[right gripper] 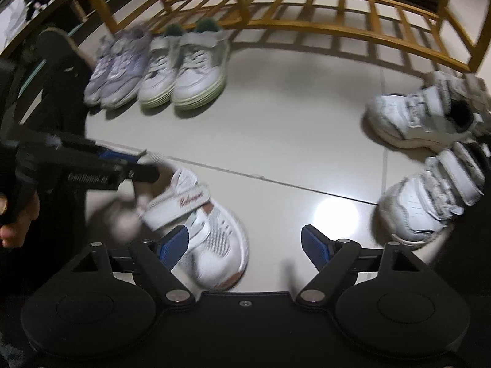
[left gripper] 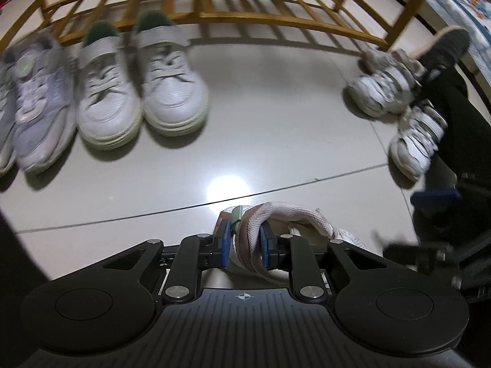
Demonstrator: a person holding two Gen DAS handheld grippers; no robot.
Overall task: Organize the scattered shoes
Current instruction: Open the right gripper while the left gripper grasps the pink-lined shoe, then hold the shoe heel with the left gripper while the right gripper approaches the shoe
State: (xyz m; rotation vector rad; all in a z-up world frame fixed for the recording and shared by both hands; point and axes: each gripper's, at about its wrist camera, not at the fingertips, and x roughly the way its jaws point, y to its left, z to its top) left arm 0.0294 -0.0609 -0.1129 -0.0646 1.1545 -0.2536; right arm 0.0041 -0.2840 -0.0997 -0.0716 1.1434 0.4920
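Observation:
My left gripper (left gripper: 244, 245) is shut on the heel collar of a white mesh shoe (left gripper: 294, 219) with pinkish trim, its blue pads pinching the collar from both sides. The right wrist view shows that same shoe (right gripper: 199, 224) on the floor tiles with a strap across its top, and the left gripper (right gripper: 141, 165) clamped at its heel end. My right gripper (right gripper: 245, 247) is open just above the floor. The shoe's toe lies against its left pad (right gripper: 173, 245), and nothing is pressed between the fingers.
A lavender pair (left gripper: 40, 104) and a white pair with green heels (left gripper: 138, 92) stand in a row before the wooden rack (left gripper: 214, 15). A white strap pair (right gripper: 429, 159) lies scattered at the right. A person's hand (right gripper: 12, 224) and dark legs (left gripper: 445, 92) are close by.

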